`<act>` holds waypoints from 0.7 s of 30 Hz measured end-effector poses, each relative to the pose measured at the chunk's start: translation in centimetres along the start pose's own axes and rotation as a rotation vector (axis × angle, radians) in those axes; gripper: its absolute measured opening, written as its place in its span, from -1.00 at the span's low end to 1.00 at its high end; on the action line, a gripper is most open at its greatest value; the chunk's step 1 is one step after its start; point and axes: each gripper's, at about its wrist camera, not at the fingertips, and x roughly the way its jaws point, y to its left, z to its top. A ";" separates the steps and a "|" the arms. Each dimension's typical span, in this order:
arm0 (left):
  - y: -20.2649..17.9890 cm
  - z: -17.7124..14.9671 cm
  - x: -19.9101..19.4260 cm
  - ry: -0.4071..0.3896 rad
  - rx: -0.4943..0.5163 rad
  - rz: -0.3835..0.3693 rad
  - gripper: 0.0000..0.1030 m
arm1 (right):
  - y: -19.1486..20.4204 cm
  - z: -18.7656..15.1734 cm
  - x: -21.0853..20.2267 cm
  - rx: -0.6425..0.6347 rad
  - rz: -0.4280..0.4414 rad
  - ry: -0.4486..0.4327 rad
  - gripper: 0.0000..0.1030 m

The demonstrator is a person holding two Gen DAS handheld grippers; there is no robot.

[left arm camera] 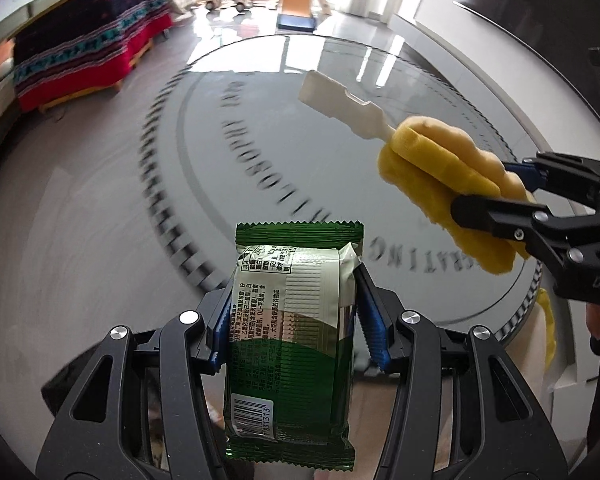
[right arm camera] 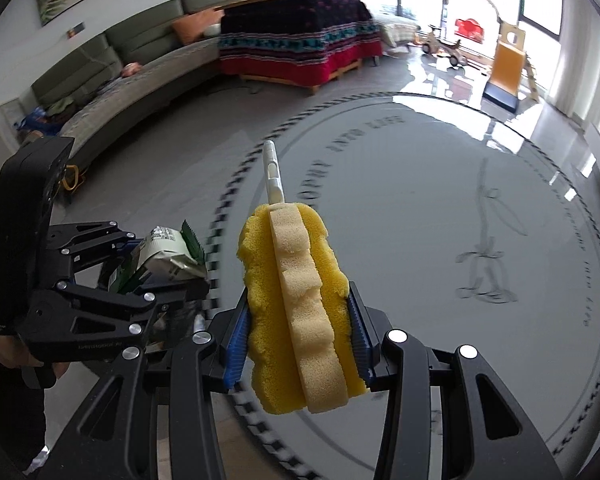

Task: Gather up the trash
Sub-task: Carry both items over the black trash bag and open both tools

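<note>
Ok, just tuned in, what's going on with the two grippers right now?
A person is collecting trash with a handheld gripper in each hand. The left gripper has its jaws clamped on a green snack packet. The right gripper is clamped on the yellow sponge head of a white-handled sponge brush. Both are held up in the air above the glossy floor with its round printed emblem; no bin is in view.

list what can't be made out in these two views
- Green snack packet: lower end passes behind the left gripper in the left wrist view; small print unreadable.
- Yellow sponge brush: far side hidden in the right wrist view; the right gripper covers its flanks.
- Lettering on the round table: smeared by motion blur in both views.
- No trash bin in either view.
</note>
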 end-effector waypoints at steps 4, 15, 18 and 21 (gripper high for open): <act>2.6 -2.8 -1.4 -0.011 -0.051 0.045 0.01 | 3.8 -0.7 1.1 -0.034 0.034 0.000 -0.12; 10.6 -10.0 -4.0 -0.010 -0.234 0.144 0.01 | 13.1 -1.9 5.9 -0.121 0.167 0.064 -0.12; 12.8 -11.9 -4.6 -0.014 -0.292 0.170 0.01 | 15.3 -2.1 6.9 -0.136 0.197 0.077 -0.12; 15.2 -14.1 -5.3 -0.015 -0.366 0.209 0.01 | 18.6 -2.6 8.0 -0.150 0.231 0.090 -0.11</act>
